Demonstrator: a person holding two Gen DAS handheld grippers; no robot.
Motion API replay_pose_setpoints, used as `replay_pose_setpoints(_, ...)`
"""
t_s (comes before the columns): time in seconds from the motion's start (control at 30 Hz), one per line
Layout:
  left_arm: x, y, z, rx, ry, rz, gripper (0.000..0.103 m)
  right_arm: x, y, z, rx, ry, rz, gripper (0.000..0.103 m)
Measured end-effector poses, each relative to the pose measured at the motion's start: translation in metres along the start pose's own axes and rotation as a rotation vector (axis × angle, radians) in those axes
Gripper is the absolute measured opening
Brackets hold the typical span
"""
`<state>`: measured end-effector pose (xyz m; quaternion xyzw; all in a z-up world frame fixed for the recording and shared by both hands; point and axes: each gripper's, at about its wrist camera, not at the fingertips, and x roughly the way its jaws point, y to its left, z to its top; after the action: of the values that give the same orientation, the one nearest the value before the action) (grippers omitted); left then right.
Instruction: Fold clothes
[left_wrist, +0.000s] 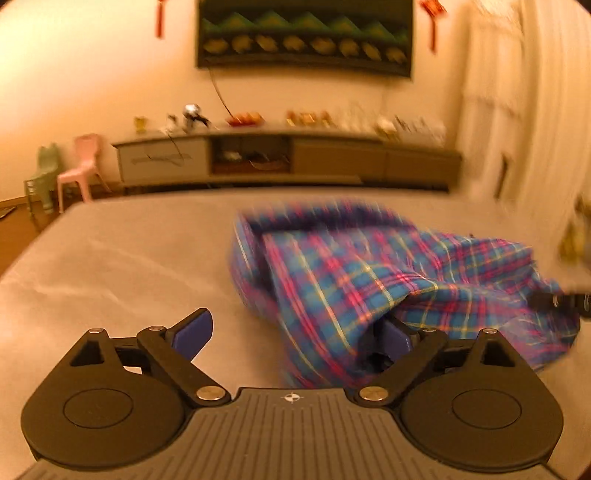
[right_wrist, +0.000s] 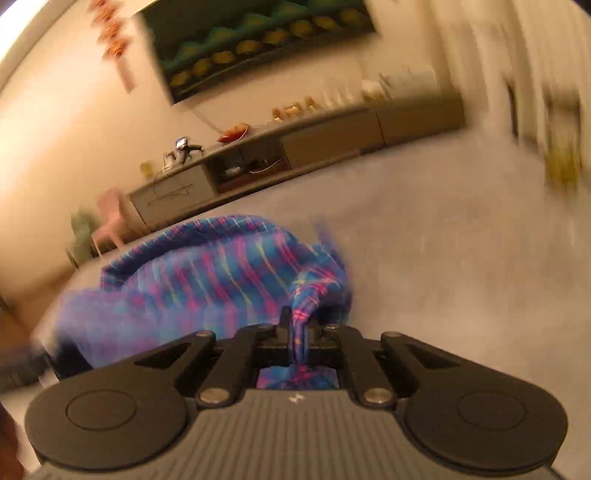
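Note:
A blue, pink and yellow plaid garment (left_wrist: 369, 273) lies bunched on the grey bed surface (left_wrist: 122, 258), right of centre in the left wrist view. My left gripper (left_wrist: 295, 332) is open; its left finger is bare and cloth drapes over its right finger. In the right wrist view my right gripper (right_wrist: 299, 325) is shut on a fold of the plaid garment (right_wrist: 207, 273), which trails away to the left. The other gripper shows dimly at the right edge of the left wrist view (left_wrist: 561, 301). Both views are motion-blurred.
Beyond the bed's far edge stands a long low cabinet (left_wrist: 288, 158) with small items on top, under a dark wall picture (left_wrist: 306, 33). A pink chair (left_wrist: 79, 170) and a green chair (left_wrist: 44, 177) stand at the left. Pale curtains (left_wrist: 524, 103) hang at the right.

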<state>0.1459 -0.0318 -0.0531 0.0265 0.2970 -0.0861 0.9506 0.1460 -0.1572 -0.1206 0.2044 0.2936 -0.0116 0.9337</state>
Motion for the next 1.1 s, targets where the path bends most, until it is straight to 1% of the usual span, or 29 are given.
replay_pose_setpoints(0.07, 0.017, -0.011, -0.012, -0.007, 0.026, 0.008, 0.098, -0.010, 0.001, 0.007, 0.028, -0.027, 0.063, 0.005)
replay_pose_setpoints(0.1, 0.028, -0.014, -0.012, -0.008, 0.032, 0.022, 0.096, -0.013, 0.006, 0.015, 0.010, -0.040, 0.085, 0.005)
replay_pose_setpoints(0.13, 0.040, -0.018, -0.007, 0.005, 0.021, 0.030, 0.071, -0.015, 0.011, 0.022, 0.011, -0.050, 0.118, 0.005)
replay_pose_setpoints(0.17, 0.050, -0.019, 0.002, 0.021, 0.013, 0.036, 0.039, -0.019, 0.015, 0.033, 0.014, -0.073, 0.145, 0.005)
replay_pose_setpoints(0.2, 0.052, -0.014, 0.018, 0.001, -0.009, 0.015, 0.001, -0.029, 0.017, 0.047, 0.013, -0.118, 0.146, 0.005)
replay_pose_setpoints(0.23, 0.049, -0.006, 0.039, -0.040, -0.046, -0.024, 0.001, -0.039, 0.018, 0.062, 0.012, -0.164, 0.148, 0.005)
replay_pose_setpoints(0.27, 0.037, 0.001, 0.061, -0.068, -0.115, -0.057, 0.000, -0.056, 0.024, 0.077, 0.003, -0.230, 0.174, 0.005)
replay_pose_setpoints(0.37, -0.038, 0.028, 0.127, -0.150, -0.363, -0.152, 0.000, -0.106, 0.048, 0.118, -0.044, -0.424, 0.262, 0.005)
replay_pose_setpoints(0.4, -0.061, 0.038, 0.143, -0.176, -0.430, -0.159, 0.000, -0.121, 0.060, 0.127, -0.074, -0.486, 0.298, 0.005)
replay_pose_setpoints(0.43, -0.075, 0.049, 0.153, -0.200, -0.467, -0.124, 0.000, -0.135, 0.072, 0.136, -0.104, -0.547, 0.334, 0.005)
replay_pose_setpoints(0.47, -0.070, 0.061, 0.157, -0.226, -0.434, -0.070, 0.000, -0.135, 0.084, 0.141, -0.137, -0.566, 0.366, 0.005)
replay_pose_setpoints(0.5, -0.057, 0.072, 0.160, -0.253, -0.365, -0.015, 0.000, -0.115, 0.098, 0.143, -0.183, -0.517, 0.355, 0.007)
replay_pose_setpoints(0.53, -0.036, 0.084, 0.155, -0.275, -0.261, 0.022, 0.000, -0.095, 0.111, 0.146, -0.228, -0.467, 0.344, 0.010)
replay_pose_setpoints(0.57, -0.011, 0.095, 0.145, -0.293, -0.134, 0.048, 0.001, -0.060, 0.119, 0.144, -0.265, -0.339, 0.344, 0.024)
replay_pose_setpoints(0.6, 0.006, 0.107, 0.129, -0.311, -0.042, 0.078, 0.001, -0.041, 0.106, 0.133, -0.225, -0.281, 0.312, 0.032)
replay_pose_setpoints(0.63, 0.019, 0.118, 0.107, -0.331, 0.029, 0.110, 0.002, -0.023, 0.093, 0.121, -0.186, -0.224, 0.280, 0.032)
replay_pose_setpoints(0.67, 0.022, 0.127, 0.087, -0.345, 0.058, 0.125, 0.007, -0.004, 0.080, 0.110, -0.146, -0.166, 0.247, 0.034)
replay_pose_setpoints(0.7, 0.020, 0.134, 0.067, -0.356, 0.066, 0.128, 0.011, 0.014, 0.067, 0.099, -0.106, -0.109, 0.215, 0.041)
replay_pose_setpoints(0.77, 0.016, 0.148, 0.030, -0.374, 0.087, 0.133, 0.032, 0.019, 0.034, 0.065, -0.030, -0.069, 0.174, 0.053)
replay_pose_setpoints(0.8, 0.014, 0.155, 0.015, -0.389, 0.096, 0.136, 0.034, 0.022, 0.027, 0.048, -0.007, -0.029, 0.154, 0.053)
replay_pose_setpoints(0.83, 0.012, 0.161, 0.001, -0.408, 0.103, 0.140, 0.041, 0.027, 0.028, 0.028, 0.007, 0.018, 0.141, 0.053)
replay_pose_setpoints(0.87, 0.010, 0.167, -0.009, -0.429, 0.104, 0.142, 0.049, 0.027, 0.034, 0.018, 0.010, 0.048, 0.162, 0.053)
replay_pose_setpoints(0.9, 0.007, 0.174, -0.015, -0.451, 0.097, 0.141, 0.054, 0.028, 0.040, 0.008, 0.012, 0.077, 0.182, 0.055)
replay_pose_setpoints(0.93, 0.006, 0.177, -0.018, -0.471, 0.090, 0.141, 0.063, 0.027, 0.066, 0.003, -0.049, 0.093, 0.209, 0.058)
replay_pose_setpoints(0.97, 0.005, 0.180, -0.020, -0.487, 0.083, 0.141, 0.071, 0.026, 0.092, -0.001, -0.110, 0.109, 0.236, 0.073)
replay_pose_setpoints(1.0, 0.004, 0.182, -0.023, -0.504, 0.077, 0.141, 0.073, 0.026, 0.117, -0.006, -0.170, 0.124, 0.262, 0.089)
replay_pose_setpoints(1.03, 0.003, 0.184, -0.025, -0.521, 0.071, 0.141, 0.075, 0.041, 0.134, -0.007, -0.227, 0.147, 0.262, 0.090)
replay_pose_setpoints(1.07, 0.005, 0.185, -0.025, -0.531, 0.072, 0.138, 0.075, 0.053, 0.148, -0.015, -0.266, 0.194, 0.239, 0.085)
replay_pose_setpoints(1.1, 0.006, 0.183, -0.026, -0.530, 0.074, 0.132, 0.075, 0.066, 0.162, -0.023, -0.305, 0.241, 0.216, 0.046)
